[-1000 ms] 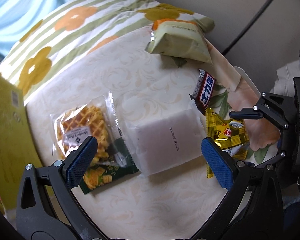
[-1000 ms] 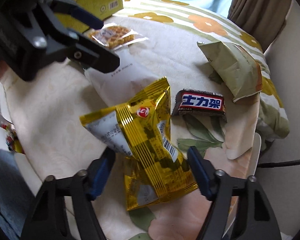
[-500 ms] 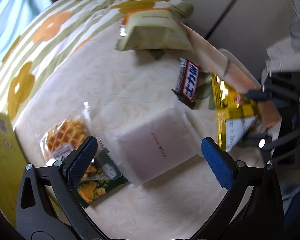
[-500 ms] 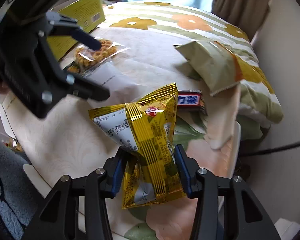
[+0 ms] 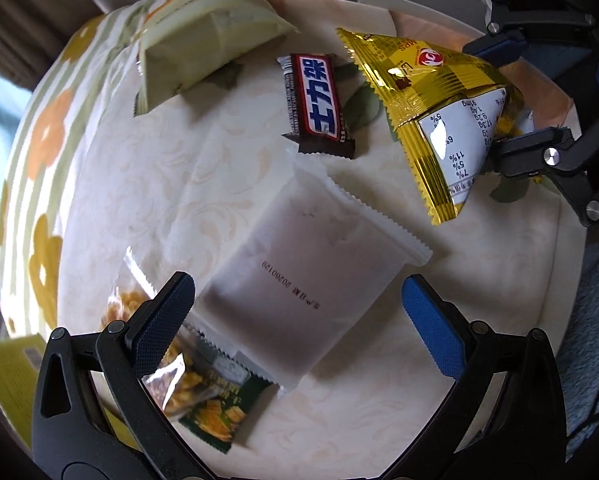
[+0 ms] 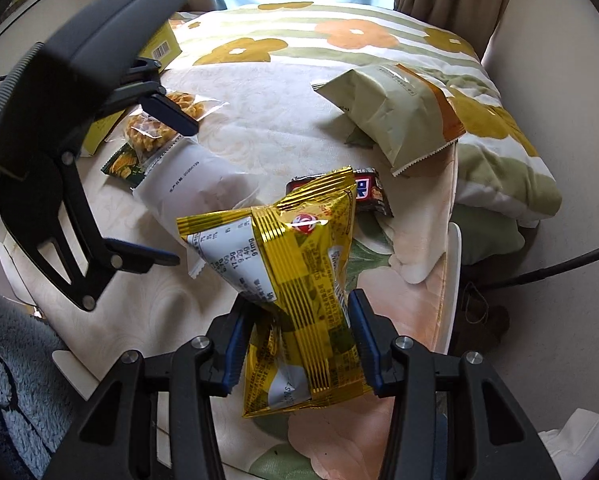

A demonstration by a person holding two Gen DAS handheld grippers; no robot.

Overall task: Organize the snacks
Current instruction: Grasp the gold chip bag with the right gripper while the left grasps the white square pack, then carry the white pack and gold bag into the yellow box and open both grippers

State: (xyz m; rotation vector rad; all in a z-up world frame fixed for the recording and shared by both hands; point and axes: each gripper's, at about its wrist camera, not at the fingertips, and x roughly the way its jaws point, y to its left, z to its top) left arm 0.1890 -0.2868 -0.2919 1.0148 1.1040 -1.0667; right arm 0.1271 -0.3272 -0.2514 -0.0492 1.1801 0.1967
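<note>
Right gripper (image 6: pixel 297 344) clamped on the gold snack bag (image 6: pixel 295 280), lifted clear of the tablecloth (image 6: pixel 267 120). Left gripper (image 5: pixel 297 322) wide open, poised over the white pouch (image 5: pixel 299 280), not touching. Step: pickup of 2 snacks. Next, I'd guess: close left, then carry both toward the yellow box (image 6: pixel 159 46) beyond.

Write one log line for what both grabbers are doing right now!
left gripper: open above white plastic packet | right gripper: shut on shiny gold foil snack bag
</note>
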